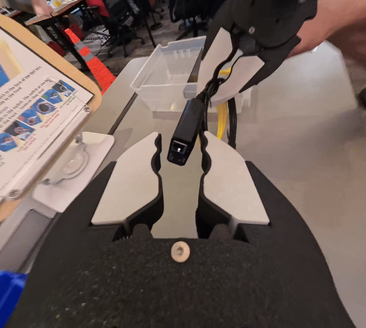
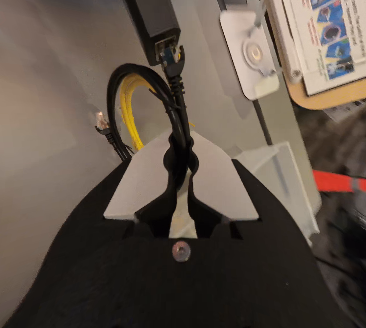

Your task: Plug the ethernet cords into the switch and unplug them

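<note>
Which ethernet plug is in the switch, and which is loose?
The black cord's upper plug sits at the black switch port, above the right claw. Its other plug hangs free at left, clear tip exposed.

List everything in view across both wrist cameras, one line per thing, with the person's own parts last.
Switch: one, black, hanging in the air between the open left fingers, touching neither.
Black ethernet cord: one, coiled and tied, plugged into the switch.
Yellow cord: one, looped beside the black coil.
Loose connector: one, clear, over the table.
Bin: one, clear plastic, on the table.
Table: one, grey.
Instruction sheet: one, white and blue, on a stand.
Cone: one, orange, on the floor.
Left hand-held gripper: open.
Right hand-held gripper: shut on the black ethernet cord.
Hand: one, holding the right hand-held gripper.
</note>
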